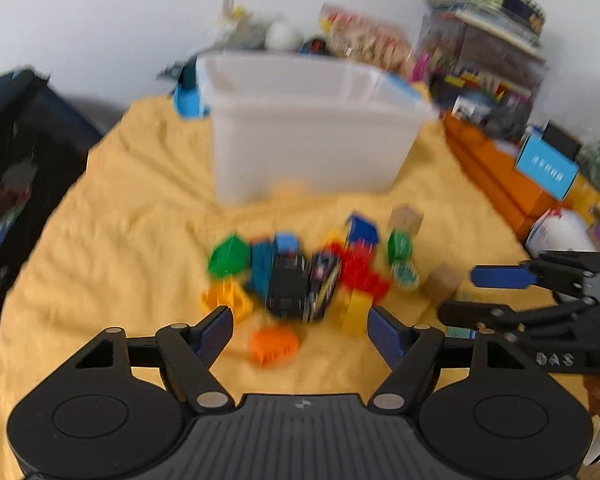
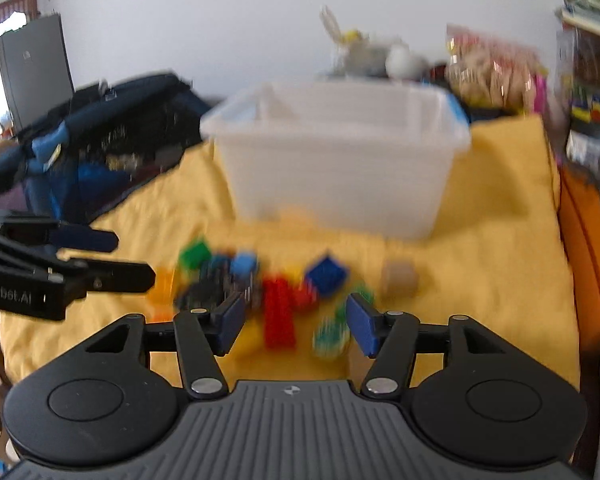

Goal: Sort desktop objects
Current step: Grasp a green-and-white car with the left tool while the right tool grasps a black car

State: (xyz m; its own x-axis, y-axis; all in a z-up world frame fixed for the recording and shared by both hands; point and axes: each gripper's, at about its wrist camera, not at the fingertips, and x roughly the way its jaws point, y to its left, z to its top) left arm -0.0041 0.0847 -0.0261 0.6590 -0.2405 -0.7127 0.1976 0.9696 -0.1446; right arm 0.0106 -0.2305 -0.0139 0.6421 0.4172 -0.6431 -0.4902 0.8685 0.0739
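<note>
In the left wrist view, the left hand-held gripper [image 1: 301, 326] fills the lower centre with its jaws spread wide and nothing between the ribbed blue pads [image 1: 216, 334]; they hang above a wrinkled yellow cloth [image 1: 112, 216] that covers the bench. Just beyond the pads lies a blurred heap of toy blocks [image 1: 300, 272], studded plastic bricks in green, blue, red, yellow and orange, with two plain wooden cubes [image 1: 442, 286] to its right. A frosted, translucent plastic bin [image 1: 312, 140] with a rounded rim stands behind the heap, upper centre. The right hand-held gripper [image 1: 458, 294] enters from the right edge, also parted and empty. In the right wrist view, the right hand-held gripper [image 2: 296, 322] sits lower centre, its jaws apart and gripping nothing, the same blocks [image 2: 276, 288] just past its pads on the cloth [image 2: 492, 248]. The bin [image 2: 336, 168] stands behind, upper centre. The left hand-held gripper [image 2: 134, 258] reaches in from the left edge.
</note>
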